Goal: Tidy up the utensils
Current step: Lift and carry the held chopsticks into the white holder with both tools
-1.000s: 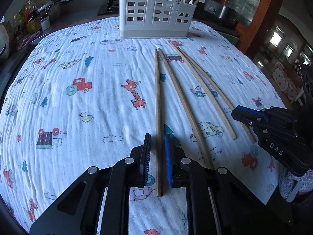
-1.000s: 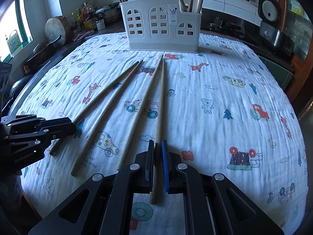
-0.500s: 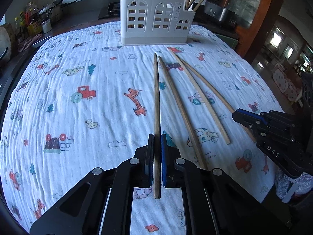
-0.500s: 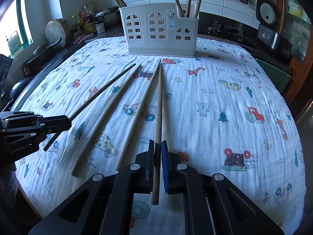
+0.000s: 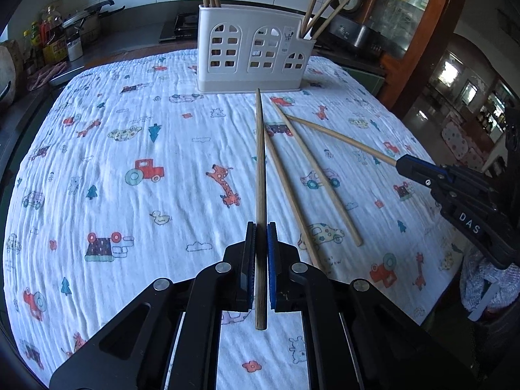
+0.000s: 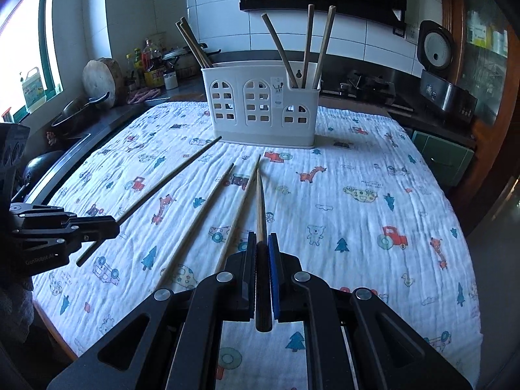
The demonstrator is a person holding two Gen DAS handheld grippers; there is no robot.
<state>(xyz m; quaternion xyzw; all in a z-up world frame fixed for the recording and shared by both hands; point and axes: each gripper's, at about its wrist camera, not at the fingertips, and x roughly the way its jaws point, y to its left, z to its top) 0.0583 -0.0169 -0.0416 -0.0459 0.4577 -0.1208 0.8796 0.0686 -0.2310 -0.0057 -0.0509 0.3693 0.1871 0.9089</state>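
Near edge: left gripper (image 5: 260, 253) clamped on one long, slim, tan wooden chopstick (image 5: 260, 162), right gripper (image 6: 261, 260) clamped on another (image 6: 259, 201), both lifted clear of cartoon-print cloth (image 5: 130, 149). Between: two loose chopsticks (image 5: 305, 175). Far edge: white utensil holder (image 5: 253, 58); readable "DAS", "GenRobot.AI".

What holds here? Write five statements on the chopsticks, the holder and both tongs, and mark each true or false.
1. The left tongs are shut on a long wooden chopstick. True.
2. The right tongs are open and empty. False: they are shut on a second wooden chopstick.
3. Two loose wooden chopsticks lie on the white cartoon-printed cloth. True.
4. The white plastic holder with arched windows lies on its side. False: it stands upright at the far end of the cloth.
5. The holder is empty. False: chopsticks stand in both of its end compartments.
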